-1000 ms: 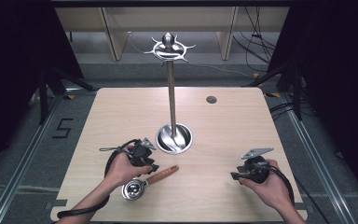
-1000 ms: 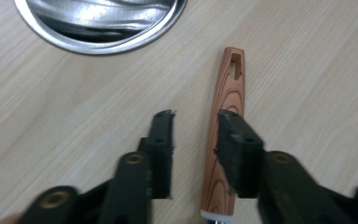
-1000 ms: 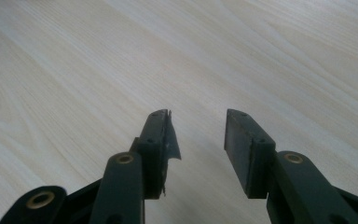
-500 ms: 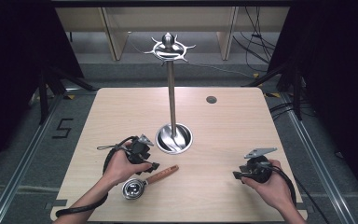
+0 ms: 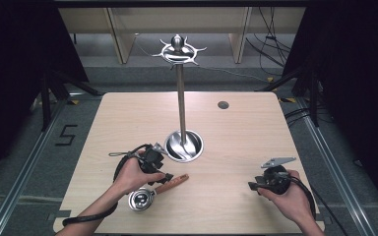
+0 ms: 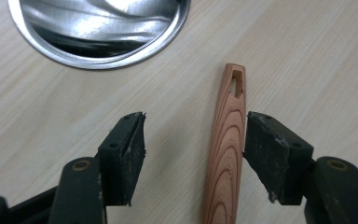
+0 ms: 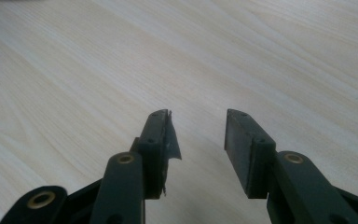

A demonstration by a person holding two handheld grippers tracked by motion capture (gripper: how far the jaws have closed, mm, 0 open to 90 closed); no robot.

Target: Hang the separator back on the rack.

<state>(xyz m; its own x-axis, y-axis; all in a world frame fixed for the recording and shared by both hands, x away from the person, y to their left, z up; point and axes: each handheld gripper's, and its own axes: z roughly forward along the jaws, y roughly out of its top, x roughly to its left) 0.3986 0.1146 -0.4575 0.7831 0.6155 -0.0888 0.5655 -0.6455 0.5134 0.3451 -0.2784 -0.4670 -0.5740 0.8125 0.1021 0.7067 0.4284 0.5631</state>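
Wooden handle lies between the spread left gripper jaws, touching one.

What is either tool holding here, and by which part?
Nothing is held. The left tool stands open around the wooden handle, which lies near one pad, not clamped. The right tool is open over bare table.

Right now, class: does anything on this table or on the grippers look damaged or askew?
Yes. On the right gripper, one black pad is torn, its edge peeling into the open gap. The wooden handle lies off-centre, against one jaw.
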